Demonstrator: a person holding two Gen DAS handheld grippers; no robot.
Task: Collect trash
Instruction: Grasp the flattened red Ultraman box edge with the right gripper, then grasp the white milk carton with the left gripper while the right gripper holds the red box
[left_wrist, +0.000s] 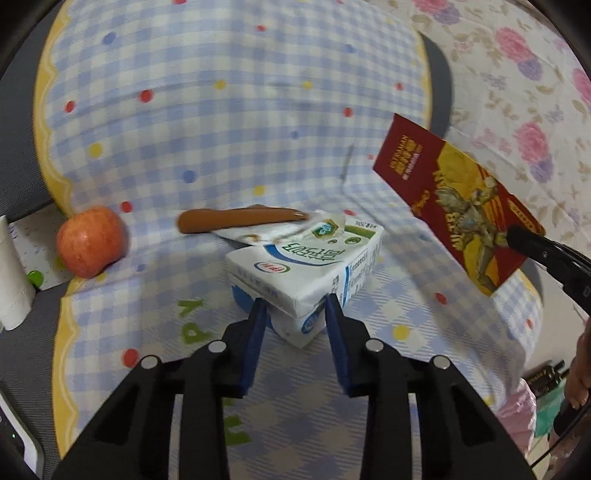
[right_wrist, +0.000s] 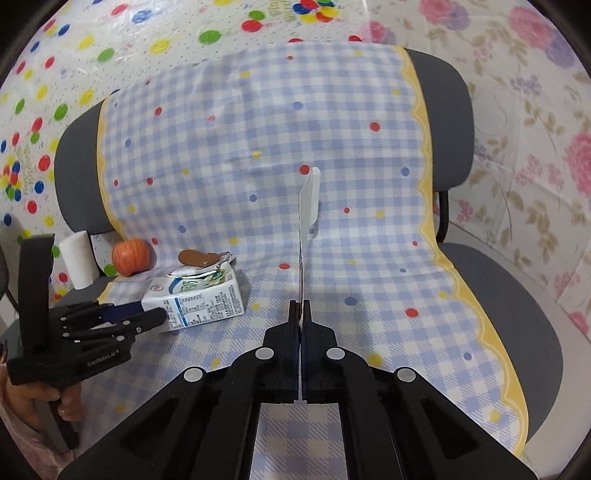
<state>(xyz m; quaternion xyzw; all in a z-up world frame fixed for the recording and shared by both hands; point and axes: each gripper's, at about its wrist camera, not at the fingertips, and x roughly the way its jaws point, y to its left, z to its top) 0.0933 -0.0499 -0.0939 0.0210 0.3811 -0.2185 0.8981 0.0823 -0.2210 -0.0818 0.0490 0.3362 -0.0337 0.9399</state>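
Note:
A crumpled white milk carton lies on the checked cloth over a chair seat. My left gripper is open, its blue pads on either side of the carton's near corner. It also shows in the right wrist view by the carton. My right gripper is shut on a flat red card packet, seen edge-on in the right wrist view and held up above the seat. A brown leather case lies behind the carton.
An apple sits at the seat's left edge, with a white paper roll beyond it. The checked cloth covers the grey chair's back and seat. Floral and dotted sheets hang behind.

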